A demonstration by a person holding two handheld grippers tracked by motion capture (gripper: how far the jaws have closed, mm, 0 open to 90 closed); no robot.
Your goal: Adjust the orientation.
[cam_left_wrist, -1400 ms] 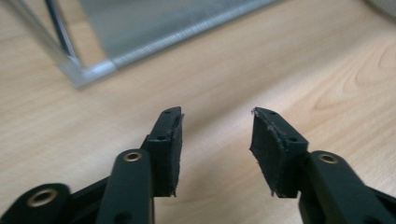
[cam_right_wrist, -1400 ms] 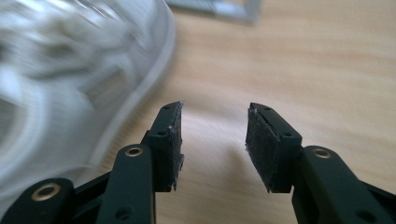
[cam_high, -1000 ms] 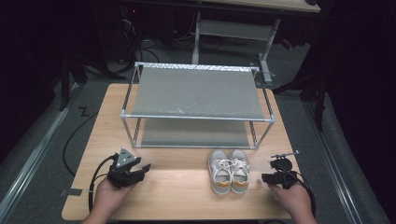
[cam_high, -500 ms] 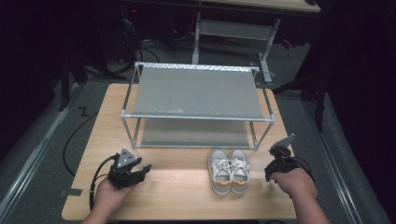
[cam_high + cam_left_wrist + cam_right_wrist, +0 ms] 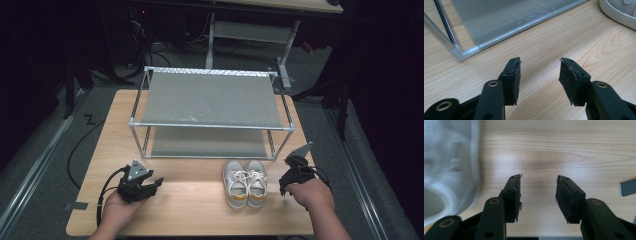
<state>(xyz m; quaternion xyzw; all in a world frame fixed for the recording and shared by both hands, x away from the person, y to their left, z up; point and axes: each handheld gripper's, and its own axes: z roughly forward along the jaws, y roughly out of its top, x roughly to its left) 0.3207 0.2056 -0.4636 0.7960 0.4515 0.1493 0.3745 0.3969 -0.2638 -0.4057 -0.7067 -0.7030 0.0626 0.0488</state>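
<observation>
A pair of white sneakers [image 5: 244, 182] with orange heels stands side by side on the wooden table [image 5: 195, 210], in front of the rack. My right gripper [image 5: 284, 187] hangs just right of the pair and points down at the table. It is open, its jaws have just been closing a little, and nothing is between them. In the right gripper view the gripper [image 5: 538, 192] is over bare wood, with a blurred white sneaker [image 5: 449, 170] to its left. My left gripper [image 5: 156, 183] rests at the front left, open and empty [image 5: 540, 75], aimed towards the sneakers [image 5: 619, 12].
A two-tier metal shoe rack [image 5: 210, 100] with grey shelves takes up the back half of the table; its front corner post [image 5: 461, 52] is close ahead of the left gripper. A small grey piece [image 5: 627, 187] lies on the wood right of the right gripper.
My right hand has lifted and tipped its gripper, so the grey plate now stands up towards the rack. The left hand and the sneakers have stayed put.
</observation>
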